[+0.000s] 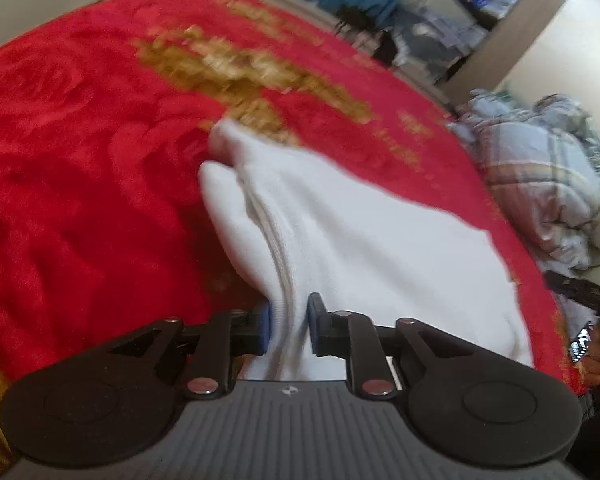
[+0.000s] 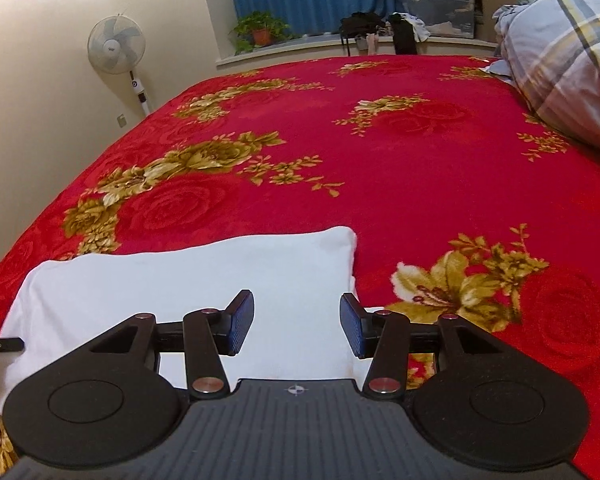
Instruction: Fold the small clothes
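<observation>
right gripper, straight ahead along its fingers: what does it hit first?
Most likely the white garment: the right gripper stands open just above it, angled down. The red blanket lies beyond. Depth is unclear.

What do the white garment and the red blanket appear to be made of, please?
Garment: seemingly soft cotton knit, matte; stitched hem, bunches between the left gripper's pads. Blanket: likely plush fleece, slightly sheeny; fuzzy pile, embossed roses.

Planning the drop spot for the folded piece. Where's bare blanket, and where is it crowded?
Free: the broad red blanket stretch beyond the white garment, up to the windowsill, and the strip right of the garment around the gold flower. Crowded: the far right corner under the plaid bedding, and the near edge, where the left gripper pinches the garment and the right gripper hangs open over it.
</observation>
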`<state>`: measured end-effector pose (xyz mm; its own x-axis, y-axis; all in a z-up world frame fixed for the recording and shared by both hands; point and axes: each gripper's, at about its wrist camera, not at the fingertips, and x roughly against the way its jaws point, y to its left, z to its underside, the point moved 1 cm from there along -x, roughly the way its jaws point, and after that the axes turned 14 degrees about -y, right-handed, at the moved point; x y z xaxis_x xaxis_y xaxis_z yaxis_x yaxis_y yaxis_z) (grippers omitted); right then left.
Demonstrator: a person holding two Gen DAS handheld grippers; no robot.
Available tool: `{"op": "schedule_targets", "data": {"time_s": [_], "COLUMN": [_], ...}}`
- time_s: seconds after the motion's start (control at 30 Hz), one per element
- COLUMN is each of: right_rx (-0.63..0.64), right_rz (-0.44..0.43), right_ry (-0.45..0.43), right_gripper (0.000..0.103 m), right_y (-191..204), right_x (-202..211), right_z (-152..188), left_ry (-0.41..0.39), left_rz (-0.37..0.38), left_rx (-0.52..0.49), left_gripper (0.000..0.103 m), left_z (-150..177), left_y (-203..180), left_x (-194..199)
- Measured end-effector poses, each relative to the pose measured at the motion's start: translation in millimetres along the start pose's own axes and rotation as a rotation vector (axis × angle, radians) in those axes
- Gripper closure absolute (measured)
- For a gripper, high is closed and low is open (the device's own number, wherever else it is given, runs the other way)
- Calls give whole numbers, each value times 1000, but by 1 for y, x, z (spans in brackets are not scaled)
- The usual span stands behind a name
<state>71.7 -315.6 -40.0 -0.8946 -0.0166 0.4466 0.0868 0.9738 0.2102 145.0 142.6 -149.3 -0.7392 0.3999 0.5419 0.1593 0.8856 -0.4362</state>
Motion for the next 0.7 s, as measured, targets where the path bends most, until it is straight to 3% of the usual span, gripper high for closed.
{"op": "schedule_targets", "data": {"time_s": [0.1, 0.23, 0.4, 0.53, 0.7], "right_rx": [11, 8, 25, 42, 22], "right_rz": [-3, 5, 35, 60, 82], "right_ry": [3, 7, -15, -34, -75], "right_gripper": [53, 53, 53, 54, 54], "right_y": [0, -1, -4, -7, -20], "right_x": [1, 4, 12, 16, 21], "right_z": [1, 0, -8, -13, -23], "left_ry": [8, -15, -32, -17, 32], "left_rz": [-22, -39, 18, 99, 226], "left_rx": [2, -41, -94, -113, -120], "left_gripper": [78, 87, 89, 90, 90], "left_z": [8, 5, -21, -43, -44], "left_y": [4, -13, -56, -117, -225], "left_x": [-7, -1, 21, 25, -9]}}
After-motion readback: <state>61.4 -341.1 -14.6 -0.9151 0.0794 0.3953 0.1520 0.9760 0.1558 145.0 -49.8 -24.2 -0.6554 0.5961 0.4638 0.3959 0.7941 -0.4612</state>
